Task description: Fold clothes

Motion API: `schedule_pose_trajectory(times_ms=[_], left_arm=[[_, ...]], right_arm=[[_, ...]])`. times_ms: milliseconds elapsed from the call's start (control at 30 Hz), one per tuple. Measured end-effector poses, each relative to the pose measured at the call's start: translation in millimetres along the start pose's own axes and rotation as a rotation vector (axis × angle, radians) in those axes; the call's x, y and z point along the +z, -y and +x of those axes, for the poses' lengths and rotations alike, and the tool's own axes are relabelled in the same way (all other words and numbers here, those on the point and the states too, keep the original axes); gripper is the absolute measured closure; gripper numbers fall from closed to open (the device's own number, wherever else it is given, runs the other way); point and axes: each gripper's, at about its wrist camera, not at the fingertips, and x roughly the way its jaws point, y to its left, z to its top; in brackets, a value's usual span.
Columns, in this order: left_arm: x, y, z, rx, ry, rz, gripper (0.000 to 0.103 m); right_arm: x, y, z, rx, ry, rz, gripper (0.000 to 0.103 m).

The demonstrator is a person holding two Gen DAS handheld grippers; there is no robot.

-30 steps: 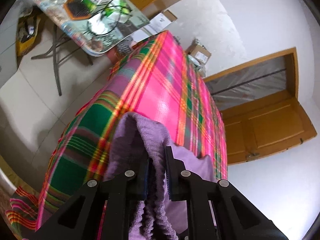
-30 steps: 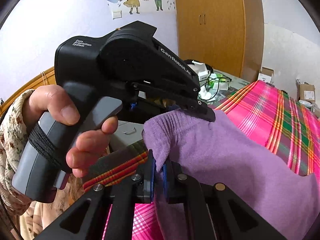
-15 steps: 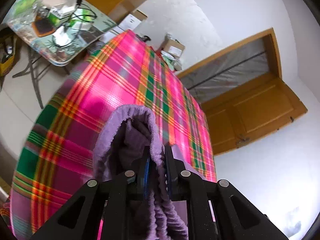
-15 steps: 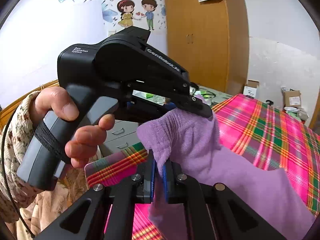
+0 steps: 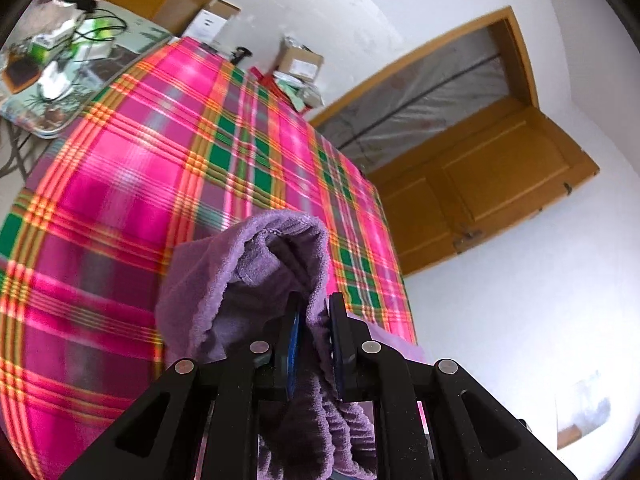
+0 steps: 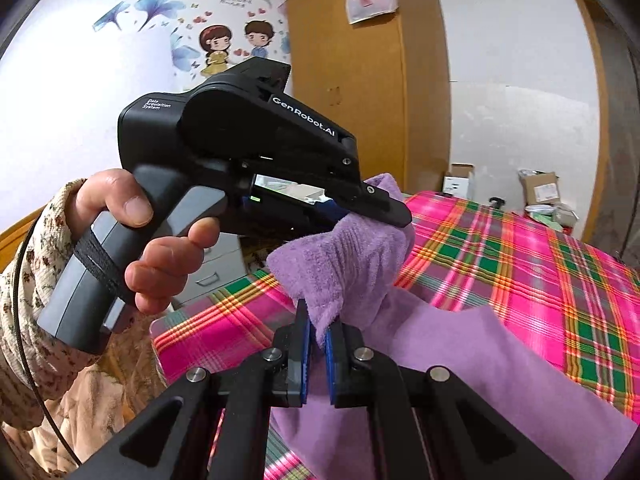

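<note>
Left wrist view: the left gripper (image 5: 314, 334) has its jaws clenched on a bunched edge of the purple garment (image 5: 240, 280), lifted above the plaid bed cover (image 5: 140, 168)

Right wrist view: the right gripper (image 6: 316, 354) has its jaws clenched on another purple fold; the rest drapes onto the bed

A soft lilac-purple garment (image 6: 460, 360) fills the lower right of the right wrist view; the same purple shows at bottom centre of the left wrist view. Beneath it lies a plaid cloth (image 5: 168, 184) of hot pink crossed by green, orange and yellow stripes. The left gripper (image 6: 380, 210) is black with white lettering and a grey handle; the right gripper (image 6: 316, 354) is black with blue pads. The sleeve (image 6: 28, 280) at left is cream with small brown flowers. The wardrobe (image 6: 368, 80) and door (image 5: 492, 192) are honey-brown wood; the walls are white.
</note>
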Motion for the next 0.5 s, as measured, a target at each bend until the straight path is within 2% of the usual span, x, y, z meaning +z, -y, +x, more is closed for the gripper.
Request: schedule_pose_trajectory(times_ms=[500], left_arm=[[-14, 49, 72, -0.054, -0.165, 0.082, 0.093]], right_arm=[[-25, 42, -33, -0.145, -0.017, 0.097, 0.097]])
